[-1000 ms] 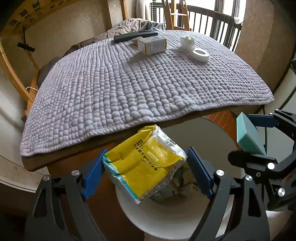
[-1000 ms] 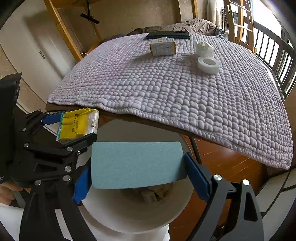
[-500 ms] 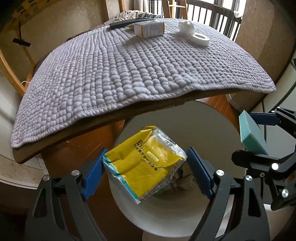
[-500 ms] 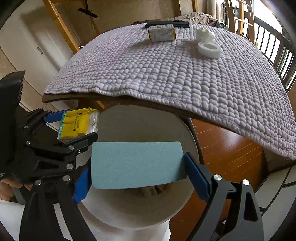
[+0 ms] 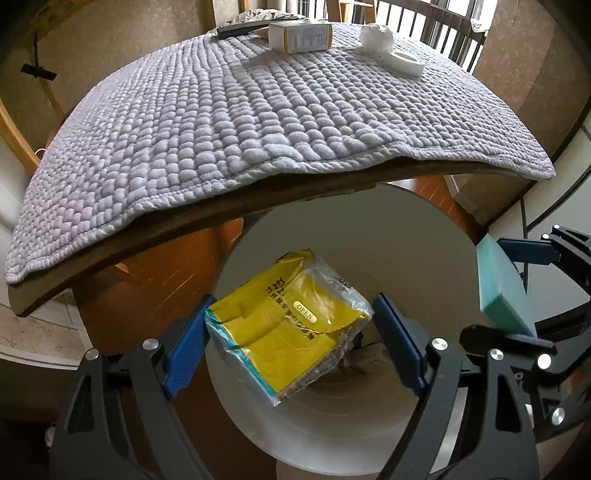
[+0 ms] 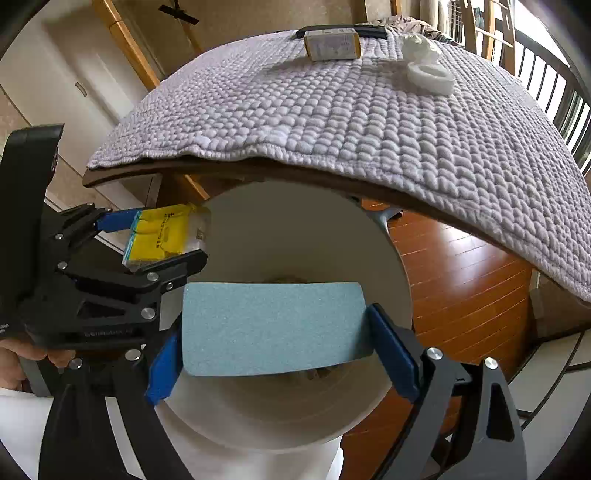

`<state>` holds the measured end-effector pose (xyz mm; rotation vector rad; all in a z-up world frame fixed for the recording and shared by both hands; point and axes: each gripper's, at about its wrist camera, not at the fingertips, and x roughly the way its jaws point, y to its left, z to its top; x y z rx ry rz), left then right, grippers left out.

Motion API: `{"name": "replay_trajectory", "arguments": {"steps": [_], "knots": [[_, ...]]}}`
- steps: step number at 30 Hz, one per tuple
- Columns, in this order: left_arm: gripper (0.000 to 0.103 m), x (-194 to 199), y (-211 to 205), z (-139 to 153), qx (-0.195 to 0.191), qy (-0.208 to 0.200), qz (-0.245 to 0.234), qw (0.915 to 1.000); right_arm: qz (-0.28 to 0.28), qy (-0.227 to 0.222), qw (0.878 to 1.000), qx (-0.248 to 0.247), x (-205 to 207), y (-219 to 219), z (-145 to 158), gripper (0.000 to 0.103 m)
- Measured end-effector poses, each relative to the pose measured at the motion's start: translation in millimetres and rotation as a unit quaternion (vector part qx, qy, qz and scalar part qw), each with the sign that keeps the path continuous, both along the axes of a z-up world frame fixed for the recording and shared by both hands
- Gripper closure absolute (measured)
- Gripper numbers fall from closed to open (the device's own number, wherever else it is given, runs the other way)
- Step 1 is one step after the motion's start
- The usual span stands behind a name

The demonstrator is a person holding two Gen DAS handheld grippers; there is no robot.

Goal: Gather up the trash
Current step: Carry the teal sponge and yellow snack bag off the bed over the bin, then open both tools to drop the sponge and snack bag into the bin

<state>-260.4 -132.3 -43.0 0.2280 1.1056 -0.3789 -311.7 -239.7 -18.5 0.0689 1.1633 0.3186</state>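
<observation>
My left gripper point(image 5: 291, 332) is shut on a yellow plastic packet point(image 5: 284, 328) and holds it over the mouth of a white round bin point(image 5: 369, 254). My right gripper point(image 6: 275, 332) is shut on a teal sponge block point(image 6: 273, 328), held over the same bin point(image 6: 295, 229). The packet point(image 6: 159, 240) and left gripper point(image 6: 147, 243) show at the left of the right wrist view; the sponge point(image 5: 502, 288) shows at the right of the left wrist view. Some trash lies at the bin's bottom.
A table with a grey knitted mat point(image 5: 240, 110) overhangs the bin. On its far side lie a small carton point(image 5: 299, 35), a white tape roll point(image 5: 404, 62), a crumpled white tissue point(image 5: 376, 35) and a black remote point(image 5: 236, 29). Wooden floor point(image 6: 461, 280) lies to the right.
Both grippers have dropped lower and moved in over the bin, below the table edge. Each keeps its hold on its item.
</observation>
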Motion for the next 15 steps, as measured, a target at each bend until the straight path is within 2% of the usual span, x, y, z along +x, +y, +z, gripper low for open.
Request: {"name": "replay_trajectory", "arguments": {"steps": [15], "knots": [[0.016, 13, -5, -9, 0.0, 0.012, -0.002, 0.9999, 0.011, 0.013, 1.0, 0.001, -4, 20, -19, 0.015]]}}
